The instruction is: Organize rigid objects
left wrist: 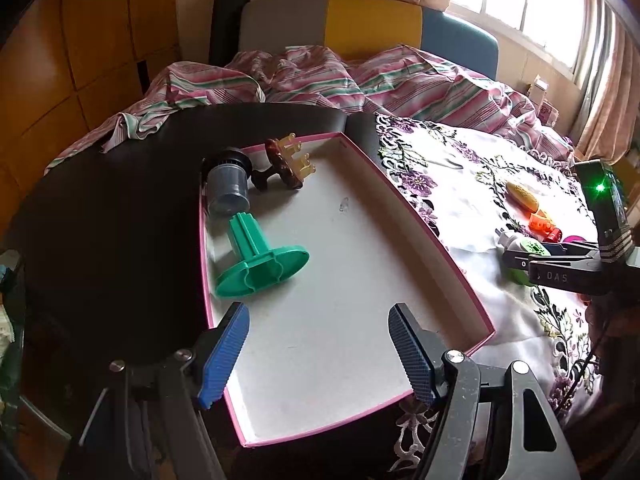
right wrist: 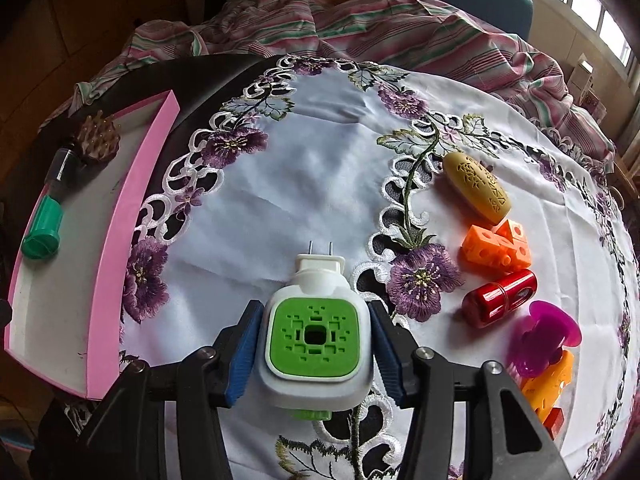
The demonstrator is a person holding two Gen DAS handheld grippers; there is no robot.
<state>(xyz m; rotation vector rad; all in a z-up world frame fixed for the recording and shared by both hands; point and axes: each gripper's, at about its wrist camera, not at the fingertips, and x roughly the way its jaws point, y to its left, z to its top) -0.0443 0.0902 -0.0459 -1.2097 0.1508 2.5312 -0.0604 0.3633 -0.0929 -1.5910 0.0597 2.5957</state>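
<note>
A pink-rimmed white tray [left wrist: 420,224] [right wrist: 132,184] holds a green spool [left wrist: 260,260] [right wrist: 42,226], a grey cap [left wrist: 228,192] and a brown hair claw [left wrist: 288,160] [right wrist: 98,138]. My left gripper [left wrist: 318,354] is open and empty over the tray's near end. My right gripper [right wrist: 316,354] is shut on a white and green plug-in device [right wrist: 316,340] [left wrist: 524,248] over the embroidered cloth. A tan oval case [right wrist: 478,186] [left wrist: 522,194], orange blocks [right wrist: 496,252], a red cylinder [right wrist: 500,298] and a purple piece [right wrist: 546,338] lie to its right.
The round dark table [left wrist: 120,208] carries the white floral cloth [right wrist: 320,160] on its right half. A striped bedsheet [left wrist: 320,80] lies bunched behind the table. More orange pieces [right wrist: 548,388] sit near the right edge.
</note>
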